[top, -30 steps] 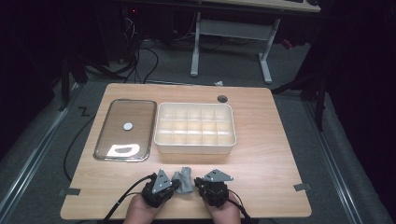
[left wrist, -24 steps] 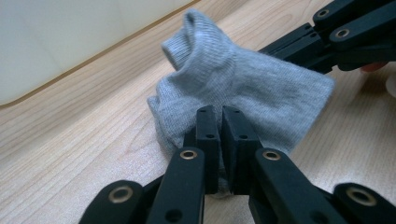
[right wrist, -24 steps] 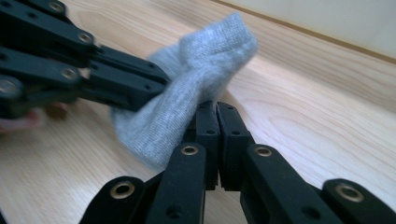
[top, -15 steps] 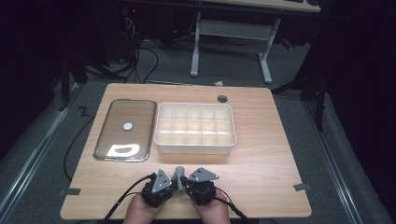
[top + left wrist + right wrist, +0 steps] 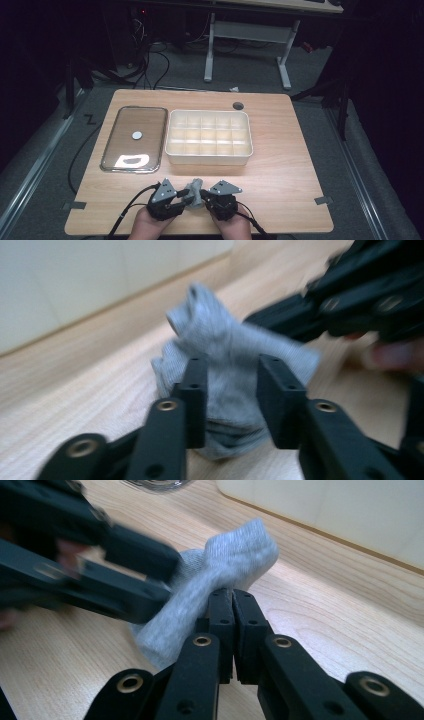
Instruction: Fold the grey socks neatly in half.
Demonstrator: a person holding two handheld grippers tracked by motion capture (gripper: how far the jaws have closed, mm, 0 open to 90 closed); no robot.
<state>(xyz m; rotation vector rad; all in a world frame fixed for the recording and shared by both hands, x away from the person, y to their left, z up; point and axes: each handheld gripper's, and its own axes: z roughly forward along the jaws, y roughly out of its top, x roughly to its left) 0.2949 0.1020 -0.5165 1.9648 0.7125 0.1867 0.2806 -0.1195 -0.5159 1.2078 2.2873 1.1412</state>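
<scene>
At the near edge of the table [image 5: 280, 165], the right gripper [image 5: 232, 597] is clamped on the grey sock [image 5: 220, 575]. The left gripper [image 5: 231, 382] has just been opening; its jaws stand apart around the sock.

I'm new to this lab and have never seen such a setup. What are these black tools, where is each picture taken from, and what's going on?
A person at a wooden table holds a hand-operated two-jaw gripper in each hand. The high view looks down from above: left gripper, right gripper. The other two pictures come from cameras riding on each gripper, looking along its black jaws. On the table lie a glass lid and a cream compartment box. Between the grippers is a bunched grey sock. The right gripper's jaws are pinched shut on the sock; the left gripper's jaws have just been opening and now straddle it, seemingly without pressing.
</scene>
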